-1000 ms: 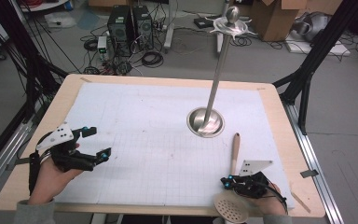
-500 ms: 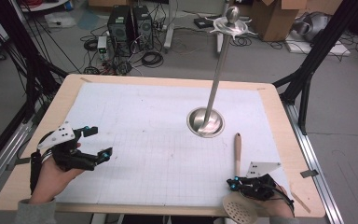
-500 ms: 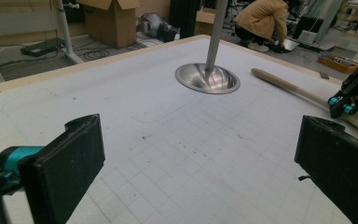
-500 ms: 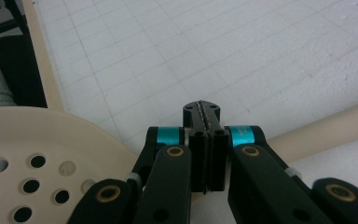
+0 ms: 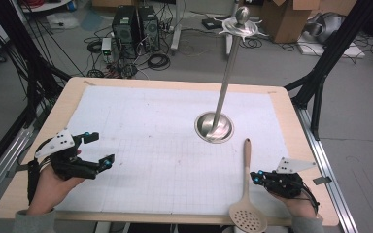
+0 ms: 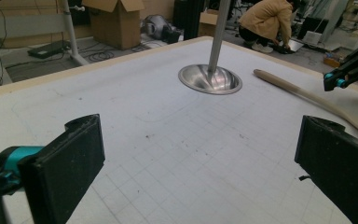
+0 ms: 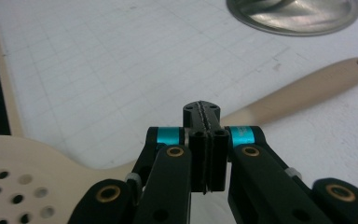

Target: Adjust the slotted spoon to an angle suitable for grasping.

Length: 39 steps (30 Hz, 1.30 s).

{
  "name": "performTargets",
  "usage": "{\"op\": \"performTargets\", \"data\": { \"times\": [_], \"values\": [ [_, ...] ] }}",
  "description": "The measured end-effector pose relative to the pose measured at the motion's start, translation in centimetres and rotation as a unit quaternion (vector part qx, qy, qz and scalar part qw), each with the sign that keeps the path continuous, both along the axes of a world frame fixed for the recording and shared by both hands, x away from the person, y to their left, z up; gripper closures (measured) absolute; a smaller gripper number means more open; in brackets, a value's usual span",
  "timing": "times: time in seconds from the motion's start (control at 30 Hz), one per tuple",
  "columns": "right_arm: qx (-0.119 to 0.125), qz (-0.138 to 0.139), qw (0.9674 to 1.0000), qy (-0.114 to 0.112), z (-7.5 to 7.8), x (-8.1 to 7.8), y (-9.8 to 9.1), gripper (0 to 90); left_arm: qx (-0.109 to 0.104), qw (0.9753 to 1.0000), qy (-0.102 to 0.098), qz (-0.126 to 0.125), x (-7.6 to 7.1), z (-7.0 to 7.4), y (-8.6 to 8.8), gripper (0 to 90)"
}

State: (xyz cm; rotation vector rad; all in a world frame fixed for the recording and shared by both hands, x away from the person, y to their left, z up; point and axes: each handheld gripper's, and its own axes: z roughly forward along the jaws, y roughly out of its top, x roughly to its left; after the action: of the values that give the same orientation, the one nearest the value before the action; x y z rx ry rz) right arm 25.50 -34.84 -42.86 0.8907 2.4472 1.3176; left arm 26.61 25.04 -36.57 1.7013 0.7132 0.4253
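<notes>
table: pale wooden top with rounded corners, set up as the work surface, its middle taken up by the mat.
mat: white sheet printed with a fine grid, matte and faintly smudged; it likely serves to place things by its squares.
stand: polished metal dish foot with a slim upright pole and small hooked arms at the top, seemingly for hanging utensils; it sits on the far right part of the mat.
spoon: beige slotted spoon, smooth and matte, with a round perforated head and a long handle ending in a hanging hole. It lies flat on the mat near the right front edge, head over the table's near edge, handle pointing toward the stand, near its foot but apart.
left gripper: black jaws spread wide with nothing between them, resting at the left front, probably waiting.
right gripper: jaws clenched together, empty, just right of the spoon's handle and aimed at it; a grasp would need them parted first.
</notes>
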Motion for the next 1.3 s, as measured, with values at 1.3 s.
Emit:
{"op": "performTargets", "data": {
  "times": [1.3],
  "values": [
    [-0.051, 0.046, 0.9976, 0.001, -2.0, 3.6, 2.9, 90.0, 0.005, 0.9998, 0.010, 0.015, -0.7, -0.5, 1.2, 1.9]
  ]
}}
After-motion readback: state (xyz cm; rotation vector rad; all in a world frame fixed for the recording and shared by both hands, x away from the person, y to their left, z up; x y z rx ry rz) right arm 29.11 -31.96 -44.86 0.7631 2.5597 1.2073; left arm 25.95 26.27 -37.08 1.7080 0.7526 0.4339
